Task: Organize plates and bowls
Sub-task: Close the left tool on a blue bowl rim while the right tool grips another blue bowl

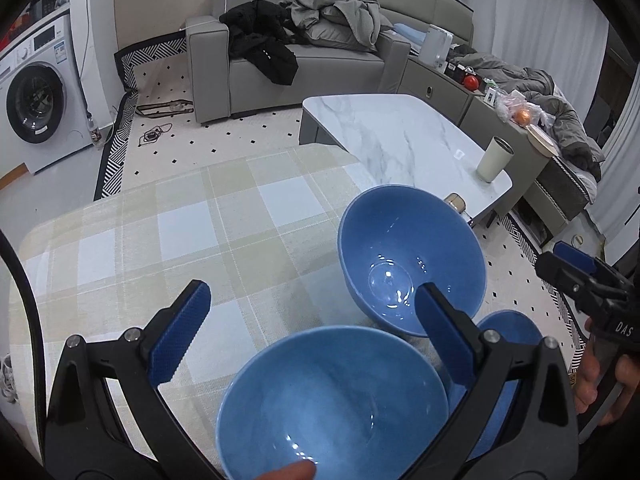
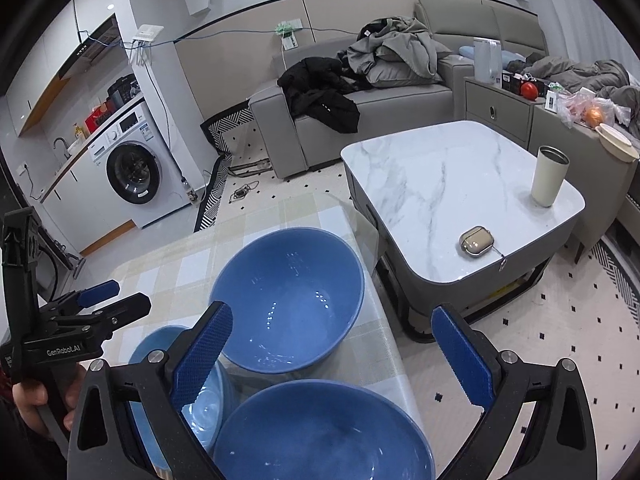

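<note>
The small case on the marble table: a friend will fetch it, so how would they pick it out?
Find the white marble coffee table in front of the grey sofa. Only two things stand on it: a tall cream tumbler and, nearer the front edge, the small case. It is the low, rounded, beige one.

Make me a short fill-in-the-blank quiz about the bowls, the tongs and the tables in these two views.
1. The bowls on the checked tablecloth are all ____ in colour.
2. The left tongs and right tongs both have their jaws ____.
3. The tall cream cup stands on the ____ table.

Missing words: blue; open; marble
</note>
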A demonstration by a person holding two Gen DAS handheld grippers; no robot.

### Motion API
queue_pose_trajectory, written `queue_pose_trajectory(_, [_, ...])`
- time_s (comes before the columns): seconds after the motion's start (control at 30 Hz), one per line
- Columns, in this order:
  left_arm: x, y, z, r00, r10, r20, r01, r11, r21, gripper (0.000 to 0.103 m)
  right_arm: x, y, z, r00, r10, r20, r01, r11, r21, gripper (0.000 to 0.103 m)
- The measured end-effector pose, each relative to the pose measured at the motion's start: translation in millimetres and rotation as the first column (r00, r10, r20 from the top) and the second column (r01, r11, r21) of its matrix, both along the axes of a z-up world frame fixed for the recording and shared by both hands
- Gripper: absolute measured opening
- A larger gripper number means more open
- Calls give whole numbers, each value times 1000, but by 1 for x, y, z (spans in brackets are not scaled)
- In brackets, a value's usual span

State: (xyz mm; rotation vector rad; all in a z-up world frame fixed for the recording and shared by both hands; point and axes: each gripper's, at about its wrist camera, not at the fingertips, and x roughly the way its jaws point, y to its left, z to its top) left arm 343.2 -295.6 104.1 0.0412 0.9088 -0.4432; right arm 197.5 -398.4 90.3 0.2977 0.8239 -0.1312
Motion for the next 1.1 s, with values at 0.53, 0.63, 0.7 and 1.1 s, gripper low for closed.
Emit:
queue_pose_trajectory(0.53, [43,-37,-49,998,-16,-69,19,999,48,93,41,-15,-52,994,18,-106,-15,999,31,81])
queue_pose_trajectory(0.63, [49,-42,-56,997,-14,-81,19,998,56,90,45,-16,-59,992,32,-126,-28,999,36,74])
queue_pose_trajectory(0.7, [52,-44,-62,995,-18,-96,23,998,55,88,49,-16,-65,989,42,-139,-37,998,41,71])
queue_pose_trajectory(1.1, [61,-54,-85,990,-30,-140,41,996,74,73,55,-17,-80,983,65,-169,-58,997,51,58])
